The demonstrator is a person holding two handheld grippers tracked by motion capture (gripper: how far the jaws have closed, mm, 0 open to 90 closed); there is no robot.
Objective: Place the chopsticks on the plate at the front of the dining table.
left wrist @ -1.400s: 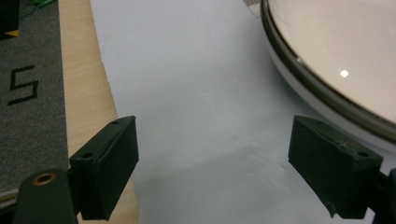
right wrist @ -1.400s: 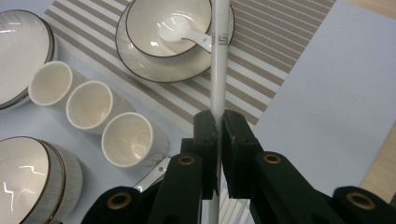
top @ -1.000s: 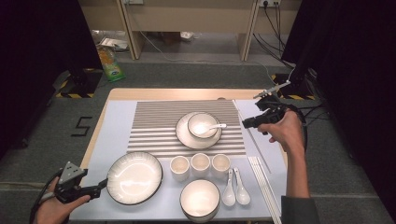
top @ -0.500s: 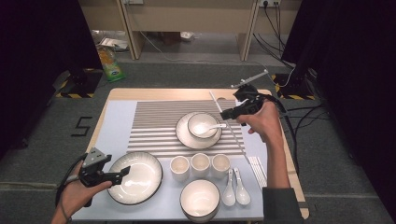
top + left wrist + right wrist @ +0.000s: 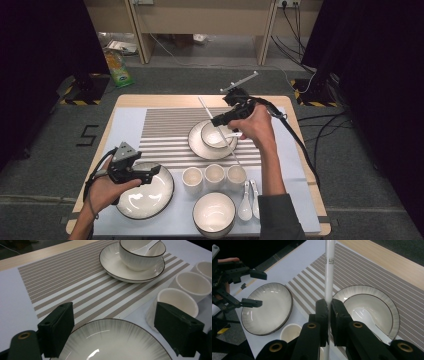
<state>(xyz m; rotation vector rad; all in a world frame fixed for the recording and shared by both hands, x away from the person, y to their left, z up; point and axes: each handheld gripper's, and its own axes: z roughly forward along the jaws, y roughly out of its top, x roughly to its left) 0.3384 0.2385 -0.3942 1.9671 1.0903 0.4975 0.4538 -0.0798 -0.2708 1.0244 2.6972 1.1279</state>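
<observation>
Table's lit pretty evenly from overhead with dark surroundings, glare spots shine on the big plate (image 5: 145, 192), and the close-up jaws look a bit soft.

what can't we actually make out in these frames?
- One chopstick or two: in the right gripper view the shut right gripper shows one white stick; the high view is too small to tell.
- Spoon handle end: the right gripper's jaw covers it.
- Left gripper height over the large plate: open jaws straddle the rim, contact unclear.
- Third cup: cut off by the edge.
</observation>
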